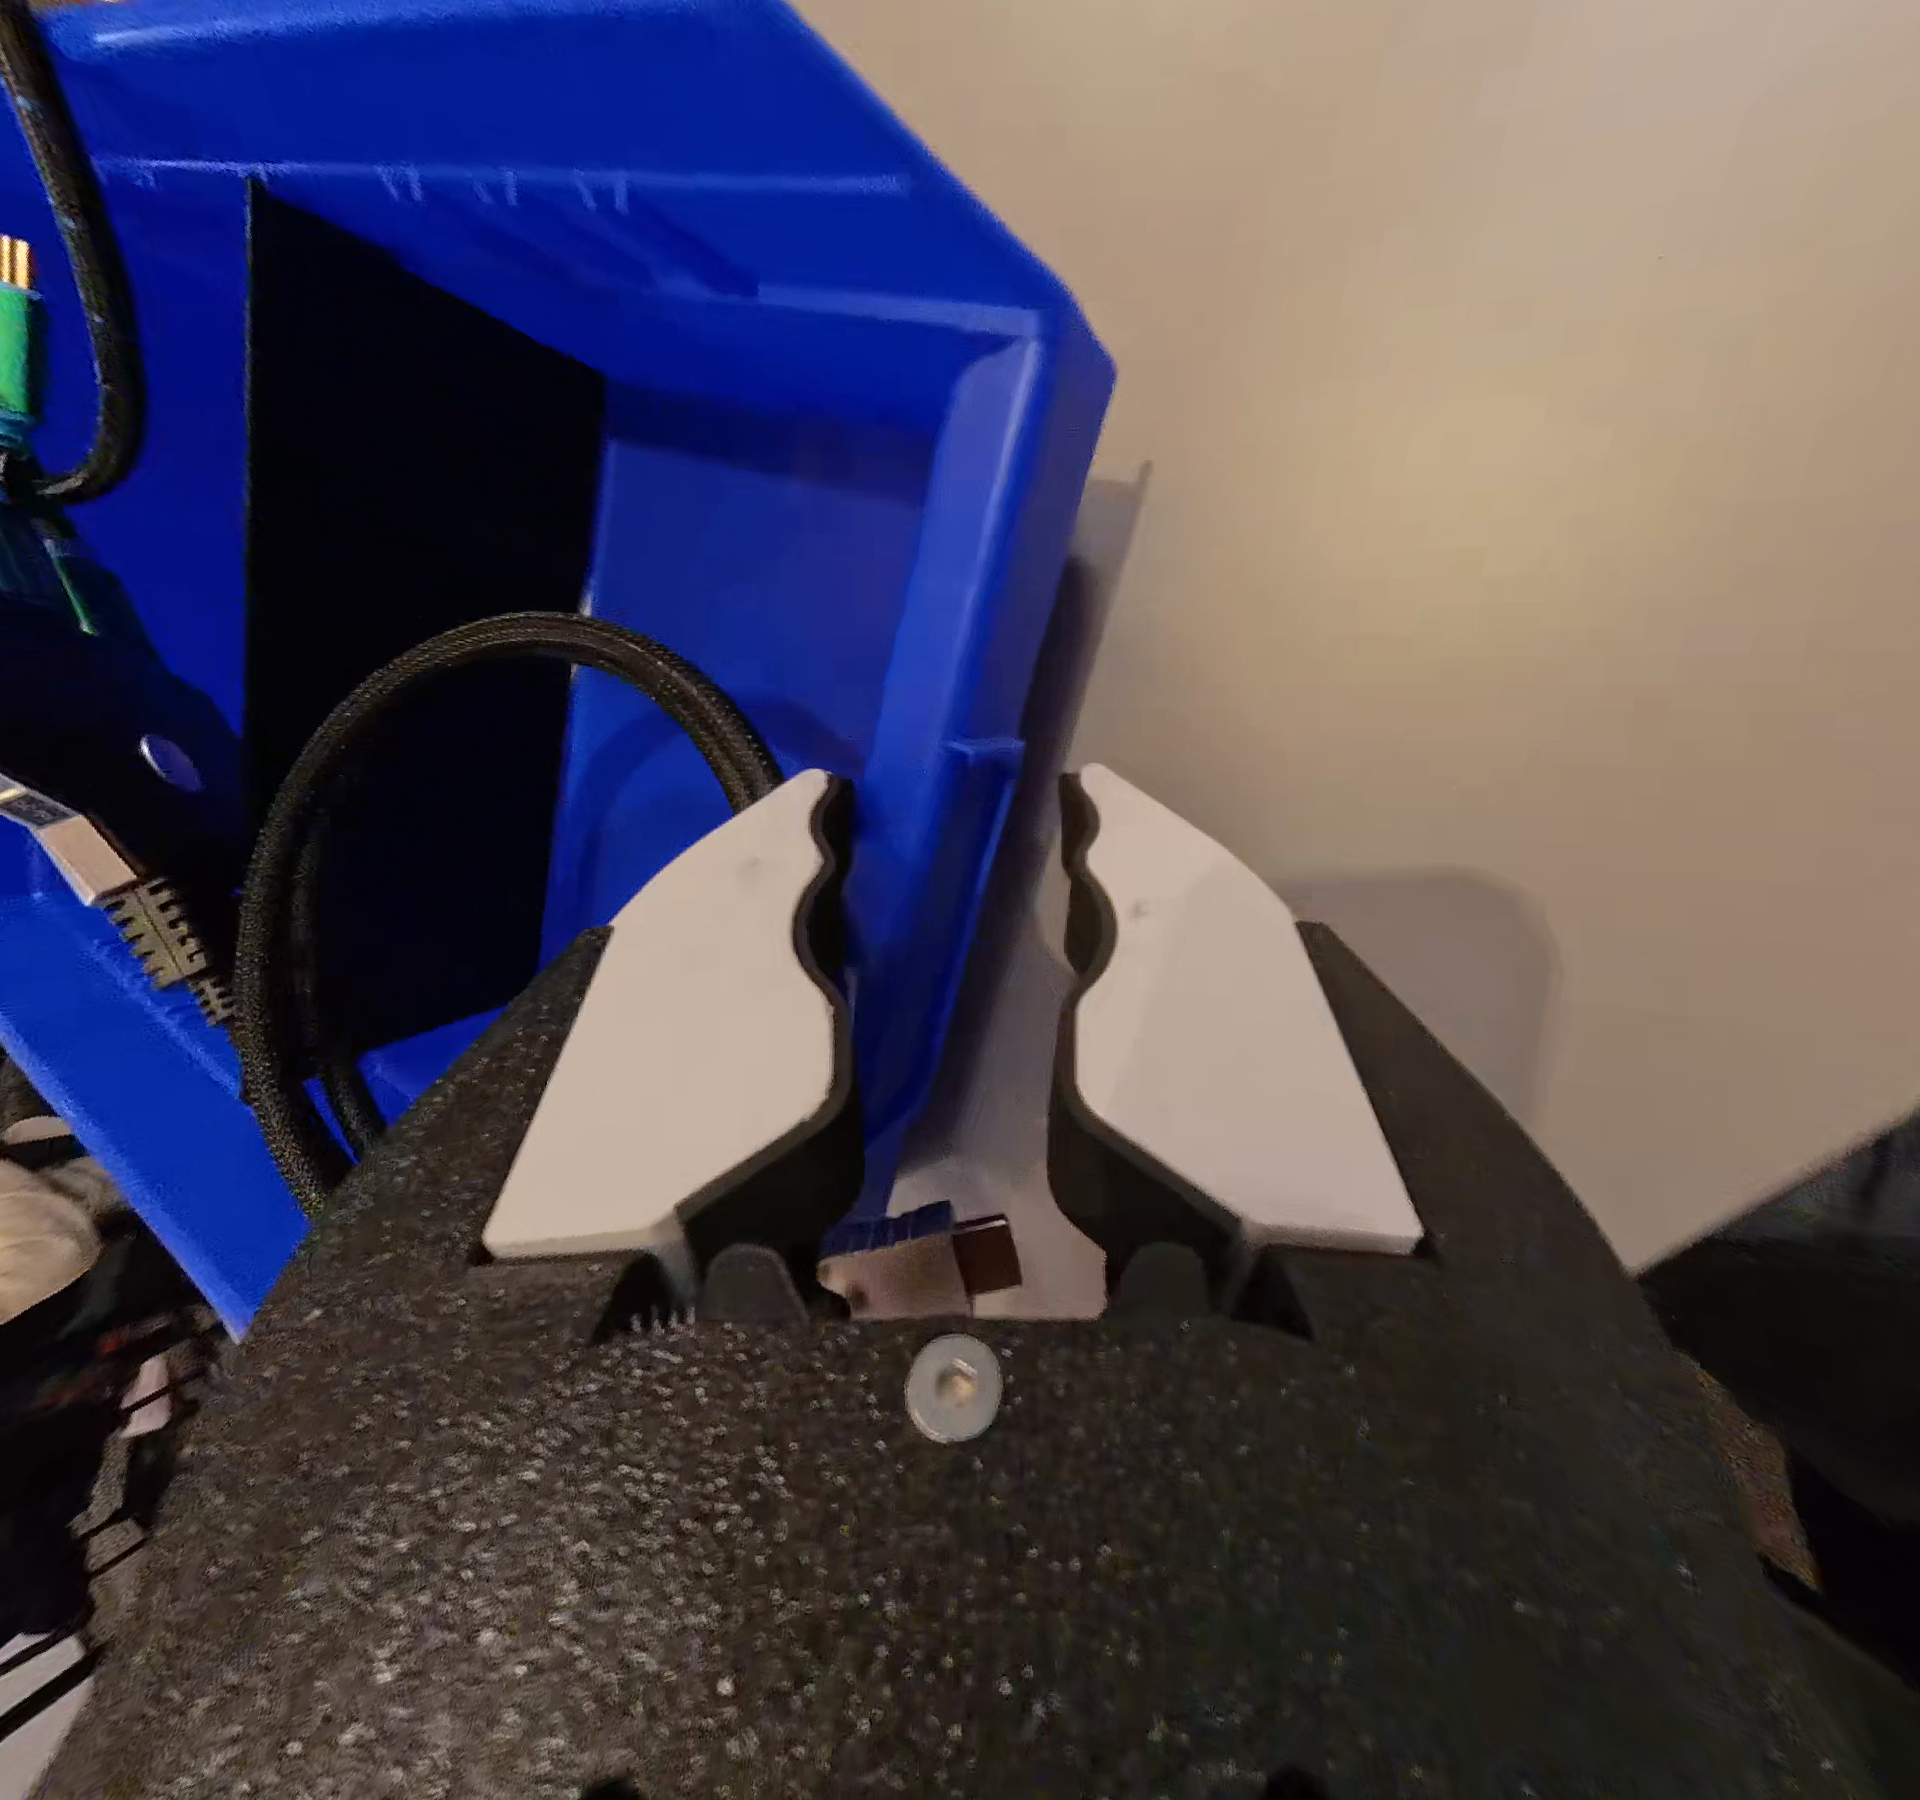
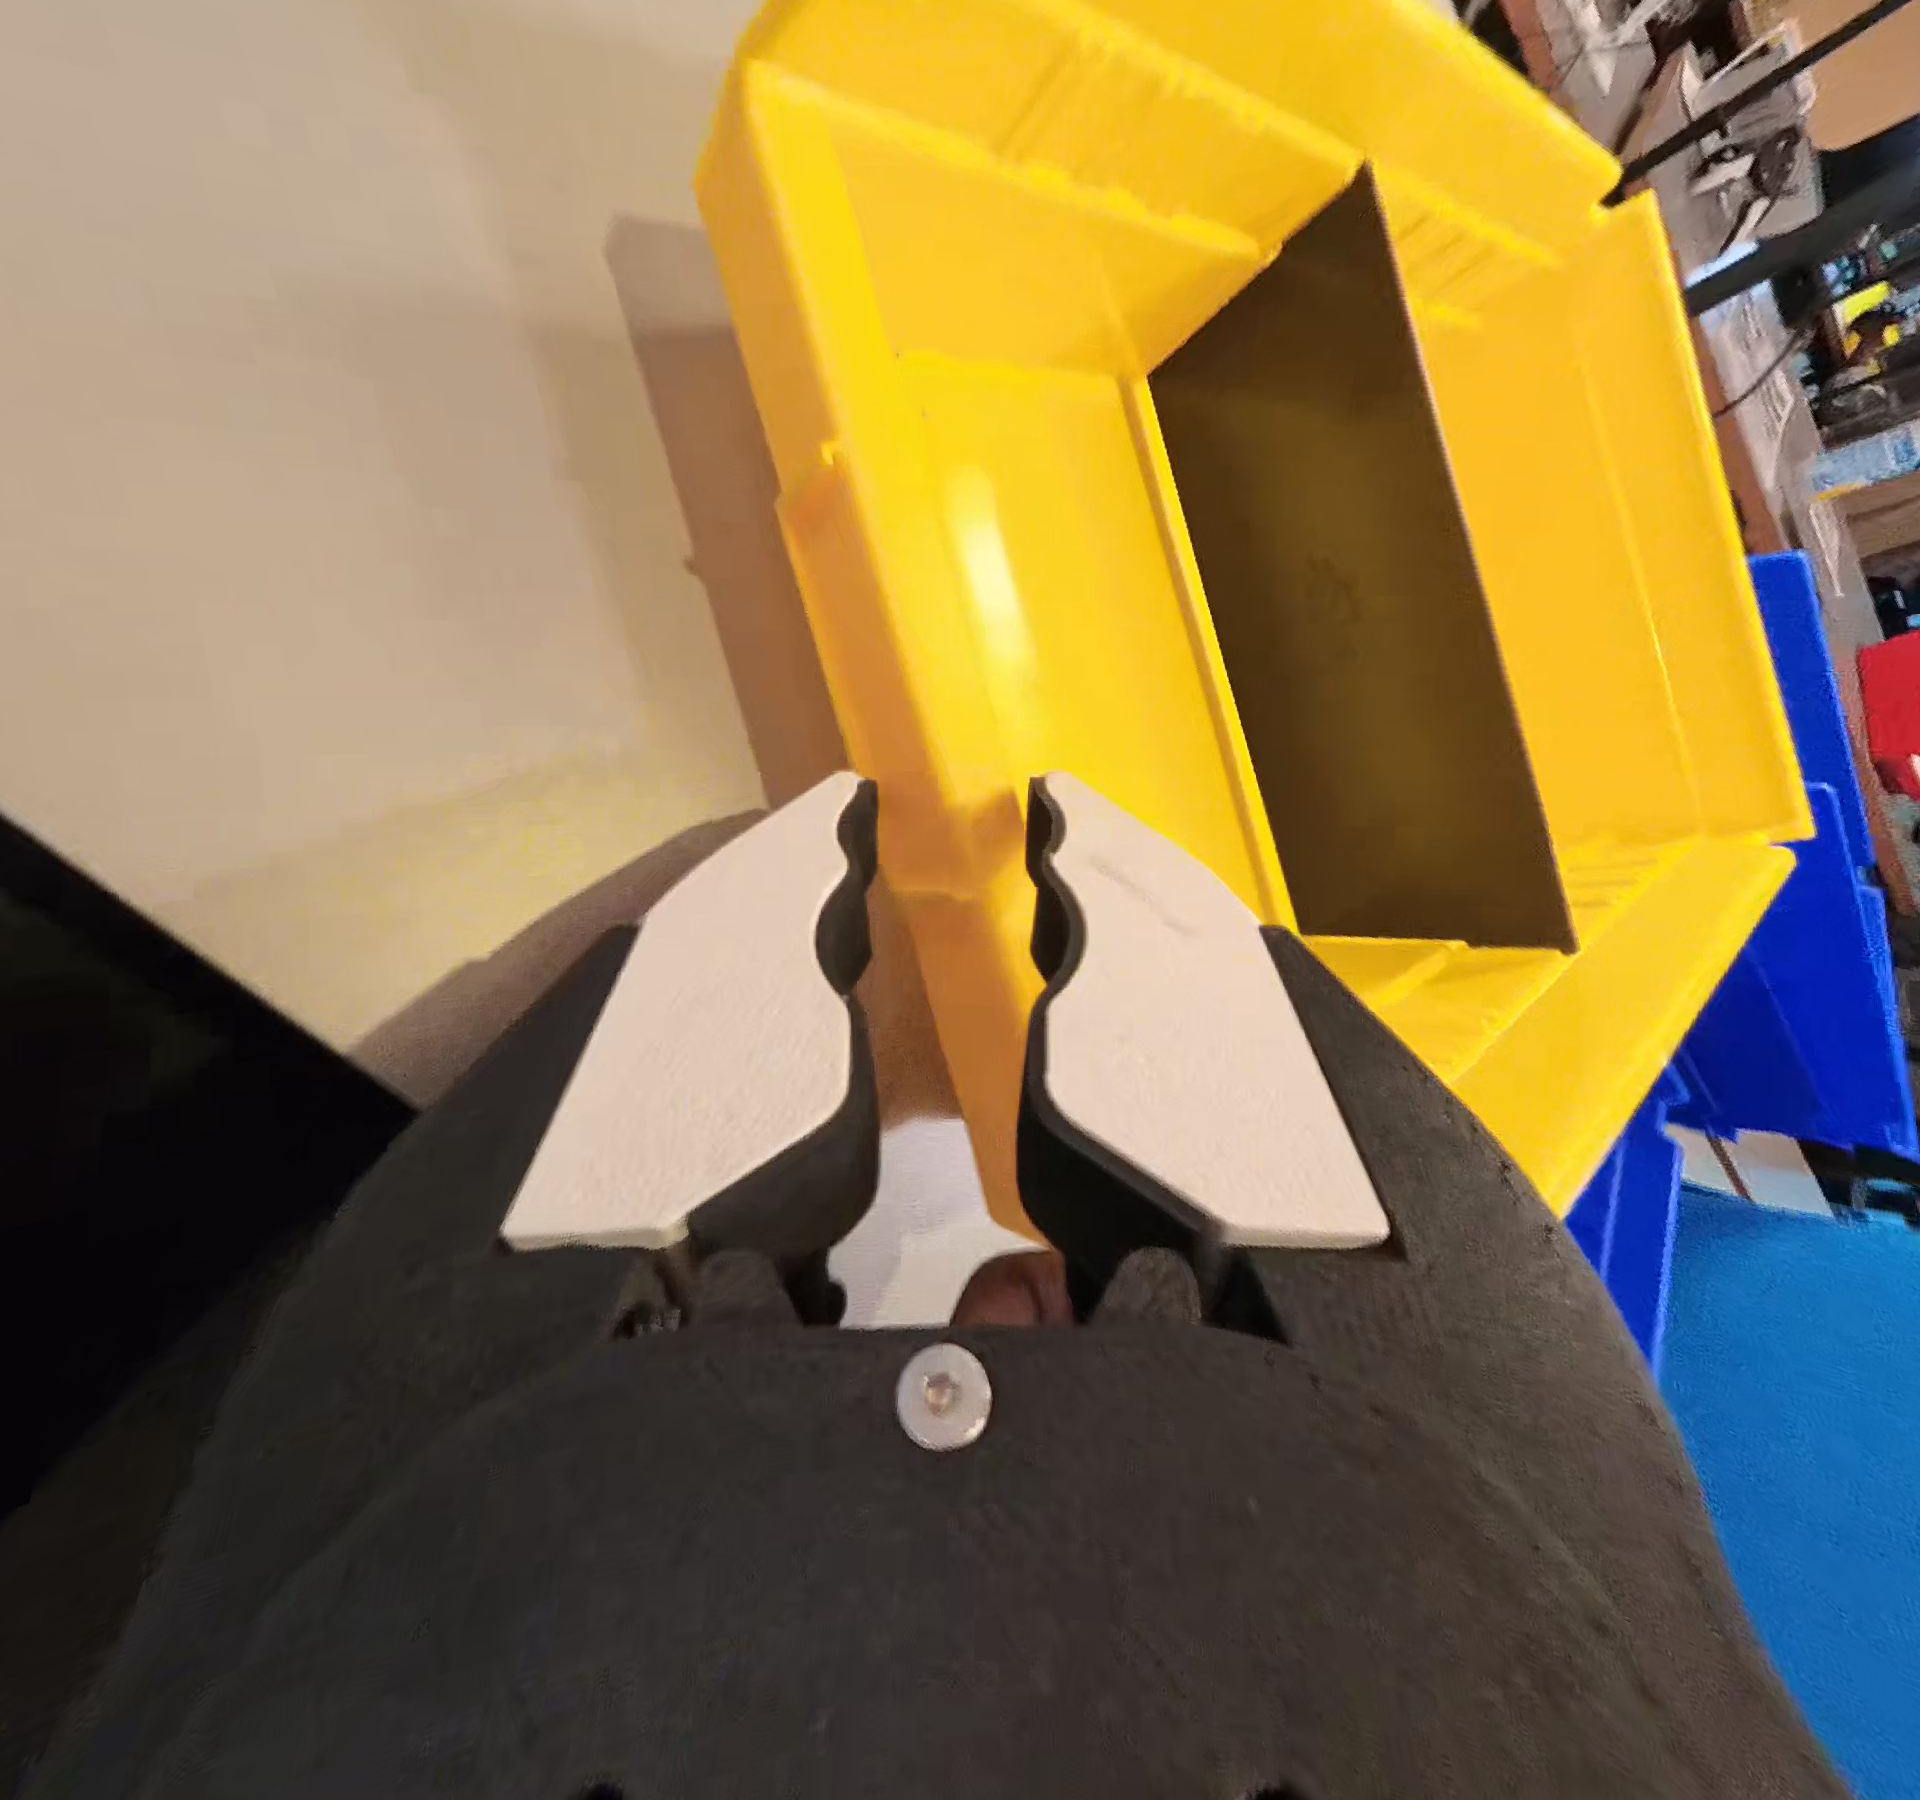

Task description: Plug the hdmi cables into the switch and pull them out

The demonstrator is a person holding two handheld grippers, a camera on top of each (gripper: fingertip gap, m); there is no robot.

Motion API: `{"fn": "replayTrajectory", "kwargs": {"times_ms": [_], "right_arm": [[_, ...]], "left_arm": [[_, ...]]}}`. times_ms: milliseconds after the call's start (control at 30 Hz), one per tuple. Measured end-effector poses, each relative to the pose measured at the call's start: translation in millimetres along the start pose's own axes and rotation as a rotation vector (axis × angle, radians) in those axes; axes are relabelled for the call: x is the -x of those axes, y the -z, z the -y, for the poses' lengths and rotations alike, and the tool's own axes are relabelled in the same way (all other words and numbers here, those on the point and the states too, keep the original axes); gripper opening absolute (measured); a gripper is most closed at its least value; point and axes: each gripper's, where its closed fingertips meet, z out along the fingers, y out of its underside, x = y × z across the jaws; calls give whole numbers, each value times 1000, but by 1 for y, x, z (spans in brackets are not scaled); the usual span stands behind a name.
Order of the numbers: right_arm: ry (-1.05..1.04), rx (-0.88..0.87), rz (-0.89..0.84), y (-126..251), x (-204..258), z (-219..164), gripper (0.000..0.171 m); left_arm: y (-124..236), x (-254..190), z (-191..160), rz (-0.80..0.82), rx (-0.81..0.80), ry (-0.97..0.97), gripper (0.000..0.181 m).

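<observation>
In the left wrist view a blue plastic bin sits tilted. My left gripper straddles its right wall, one finger inside and one outside, closed on the rim. Inside the bin lie a looped black braided HDMI cable, a black divider and a silver HDMI plug. Another silver plug shows low between the fingers. In the right wrist view my right gripper is shut on the near wall of a tilted yellow bin that holds a dark divider. No switch is in view.
A pale surface lies behind the blue bin. A green and gold connector hangs at the left edge. In the right wrist view, stacked blue bins, a red bin, a blue surface and cluttered shelves are on the right. Spacing between my two grippers at the tips: around 40 cm.
</observation>
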Motion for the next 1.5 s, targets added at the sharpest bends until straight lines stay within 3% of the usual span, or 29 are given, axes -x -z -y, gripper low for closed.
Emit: {"fn": "replayTrajectory", "kwargs": {"times_ms": [233,700,1000,1233,1267,1367,1433,1500], "right_arm": [[19,-22,9,-13,-17,-7,28],[-30,2,-24,-31,-40,-12,29],[-33,40,16,-38,-47,-12,29],[-93,14,70,-22,-45,17,25],[-117,-6,99,-18,-41,24,25],[-215,-93,206,-6,-28,52,24],[-260,-146,270,-1,-17,72,25],[-292,-181,310,0,-8,92,25]], "left_arm": [[-5,12,-18,-34,2,85,35],[9,47,-91,-16,55,241,39],[6,80,-120,-49,-59,26,35],[12,98,-137,0,-116,20,42],[20,95,-132,0,-163,52,51],[67,85,-90,0,-433,235,54],[124,70,-32,-103,-796,447,56],[204,34,29,-375,-1254,572,56]]}}
